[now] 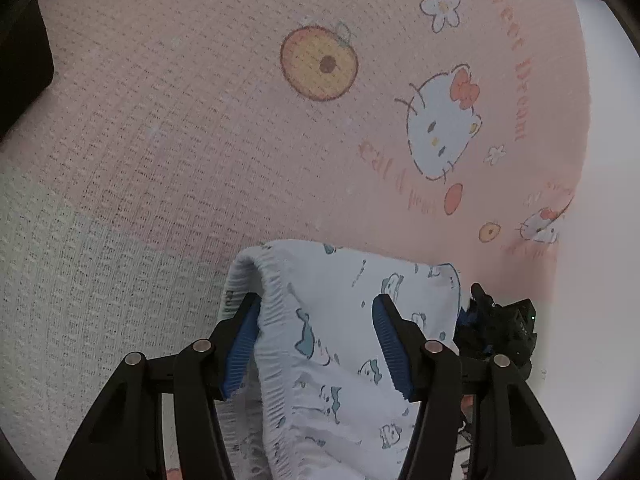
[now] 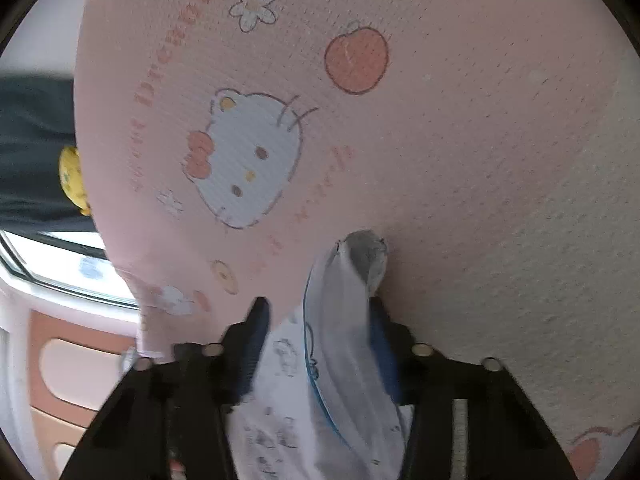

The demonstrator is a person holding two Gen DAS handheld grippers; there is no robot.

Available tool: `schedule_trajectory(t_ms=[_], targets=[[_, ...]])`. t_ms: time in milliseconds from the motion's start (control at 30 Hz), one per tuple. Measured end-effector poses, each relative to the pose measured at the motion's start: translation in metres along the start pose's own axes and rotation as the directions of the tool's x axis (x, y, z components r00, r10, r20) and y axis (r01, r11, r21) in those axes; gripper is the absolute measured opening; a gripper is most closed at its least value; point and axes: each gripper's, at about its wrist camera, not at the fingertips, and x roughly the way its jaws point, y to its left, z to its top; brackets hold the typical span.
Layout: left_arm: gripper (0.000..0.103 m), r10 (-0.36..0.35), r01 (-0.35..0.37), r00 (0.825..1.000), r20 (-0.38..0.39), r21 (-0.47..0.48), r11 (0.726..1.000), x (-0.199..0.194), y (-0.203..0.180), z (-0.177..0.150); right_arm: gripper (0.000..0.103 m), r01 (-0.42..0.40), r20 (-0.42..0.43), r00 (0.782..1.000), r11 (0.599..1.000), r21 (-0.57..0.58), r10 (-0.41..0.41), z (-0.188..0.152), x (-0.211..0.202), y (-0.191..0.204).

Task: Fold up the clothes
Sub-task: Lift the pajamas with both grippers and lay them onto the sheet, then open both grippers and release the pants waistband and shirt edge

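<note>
A small white garment (image 1: pixel 340 320) printed with blue cartoon figures lies on a pink cat-print mat (image 1: pixel 200 100). Its gathered elastic waistband (image 1: pixel 272 320) runs beside my left pad. My left gripper (image 1: pixel 318 344) is open, its blue pads on either side of the cloth. In the right wrist view the same garment (image 2: pixel 340 340), with a blue-trimmed edge and a grey tip, rises between the fingers of my right gripper (image 2: pixel 320 344), which is also open. The right wrist view is blurred. Black hardware (image 1: pixel 500 328), likely the right gripper, shows at the garment's right side.
The mat's edge (image 1: pixel 576 160) runs down the right, with a white surface (image 1: pixel 600 240) beyond it. Left of the mat in the right wrist view are dark fabric (image 2: pixel 32 140), a yellow object (image 2: pixel 72 176) and white-and-orange furniture (image 2: pixel 68 360).
</note>
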Motion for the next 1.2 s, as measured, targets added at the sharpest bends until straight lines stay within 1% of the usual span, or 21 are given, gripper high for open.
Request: schedule_trajectory(t_ms=[33, 100, 133, 167, 200, 267, 333, 400, 433, 467, 500, 533, 567, 633, 767, 833, 867, 900, 967, 1133, 1200], targets=[[0.054, 0.007, -0.007, 1.0, 0.005, 0.01, 1.0, 0.0, -0.001, 0.0, 0.035, -0.007, 0.006, 1.0, 1.0, -0.002, 0.007, 0.001, 0.001, 0.001], [0.05, 0.02, -0.02, 1.0, 0.016, 0.03, 0.999, -0.001, -0.003, 0.0, 0.027, 0.01, 0.005, 1.0, 1.0, -0.021, -0.01, 0.002, 0.003, 0.005], [0.042, 0.026, -0.027, 0.999, 0.021, 0.041, 0.999, -0.001, -0.004, 0.0, 0.025, 0.021, 0.001, 1.0, 0.999, -0.032, -0.021, 0.002, 0.005, 0.008], [0.036, 0.033, -0.034, 0.999, 0.026, 0.051, 0.998, -0.001, -0.006, 0.001, 0.018, 0.039, 0.005, 0.999, 0.998, -0.046, -0.039, 0.003, 0.007, 0.01], [0.033, 0.039, -0.041, 0.999, 0.032, 0.061, 0.997, -0.001, -0.007, 0.001, 0.011, 0.069, 0.008, 0.998, 0.995, -0.069, -0.069, 0.002, 0.007, 0.013], [0.03, 0.052, -0.055, 0.998, 0.043, 0.08, 0.995, -0.001, -0.009, 0.001, 0.009, 0.135, 0.001, 0.991, 0.982, -0.131, -0.136, 0.0, 0.008, 0.021], [0.028, 0.064, -0.069, 0.996, 0.054, 0.1, 0.993, -0.002, -0.011, 0.001, 0.009, 0.199, -0.012, 0.979, 0.961, -0.192, -0.205, -0.002, 0.014, 0.031], [0.028, 0.065, -0.07, 0.997, 0.05, 0.101, 0.992, -0.001, -0.012, 0.002, 0.009, 0.186, -0.08, 0.975, 0.958, -0.218, -0.207, -0.005, 0.026, 0.036], [0.028, 0.061, -0.065, 0.997, 0.043, 0.094, 0.993, 0.0, -0.011, 0.002, 0.009, 0.194, -0.112, 0.969, 0.957, -0.217, -0.222, -0.007, 0.032, 0.035], [0.028, 0.057, -0.06, 0.998, 0.035, 0.088, 0.994, 0.001, -0.011, 0.002, 0.01, 0.223, -0.14, 0.957, 0.951, -0.215, -0.256, -0.008, 0.039, 0.033], [0.028, 0.053, -0.055, 0.998, 0.028, 0.081, 0.995, 0.003, -0.01, 0.003, 0.011, 0.269, -0.135, 0.944, 0.938, -0.217, -0.302, -0.009, 0.043, 0.032], [0.028, 0.048, -0.05, 0.999, 0.02, 0.074, 0.996, 0.004, -0.01, 0.003, 0.011, 0.281, -0.115, 0.943, 0.934, -0.222, -0.312, -0.01, 0.045, 0.03], [0.028, 0.044, -0.045, 0.999, 0.013, 0.067, 0.997, 0.005, -0.009, 0.004, 0.011, 0.267, -0.106, 0.95, 0.938, -0.22, -0.295, -0.01, 0.045, 0.029], [0.028, 0.036, -0.036, 0.999, -0.001, 0.054, 0.998, 0.007, -0.008, 0.004, 0.011, 0.267, -0.092, 0.953, 0.942, -0.203, -0.29, -0.008, 0.044, 0.029], [0.029, 0.062, -0.061, 0.997, -0.043, 0.04, 0.997, 0.009, -0.002, 0.005, 0.011, 0.286, -0.081, 0.945, 0.921, -0.264, -0.316, -0.006, 0.048, 0.037], [0.03, 0.081, -0.079, 0.995, -0.061, 0.034, 0.996, 0.011, -0.001, 0.007, 0.017, 0.293, -0.078, 0.943, 0.917, -0.271, -0.325, -0.004, 0.052, 0.038], [0.03, 0.085, -0.083, 0.995, -0.062, 0.032, 0.996, 0.011, -0.001, 0.007, 0.024, 0.281, -0.075, 0.948, 0.923, -0.261, -0.31, -0.003, 0.053, 0.038], [0.03, 0.082, -0.08, 0.995, -0.057, 0.031, 0.996, 0.009, 0.0, 0.007, 0.029, 0.279, -0.063, 0.951, 0.926, -0.255, -0.304, -0.001, 0.053, 0.039], [0.03, 0.082, -0.081, 0.996, -0.041, 0.033, 0.996, 0.006, 0.002, 0.009, 0.03, 0.295, -0.036, 0.949, 0.92, -0.259, -0.314, 0.002, 0.054, 0.043], [0.029, 0.088, -0.088, 0.996, 0.004, 0.048, 0.995, 0.004, -0.001, 0.009, 0.03, 0.351, 0.011, 0.93, 0.881, -0.318, -0.367, 0.007, 0.058, 0.053], [0.029, 0.09, -0.093, 0.995, 0.052, 0.067, 0.993, -0.001, -0.002, 0.007, 0.025, 0.368, 0.026, 0.924, 0.871, -0.326, -0.381, 0.008, 0.058, 0.055]])
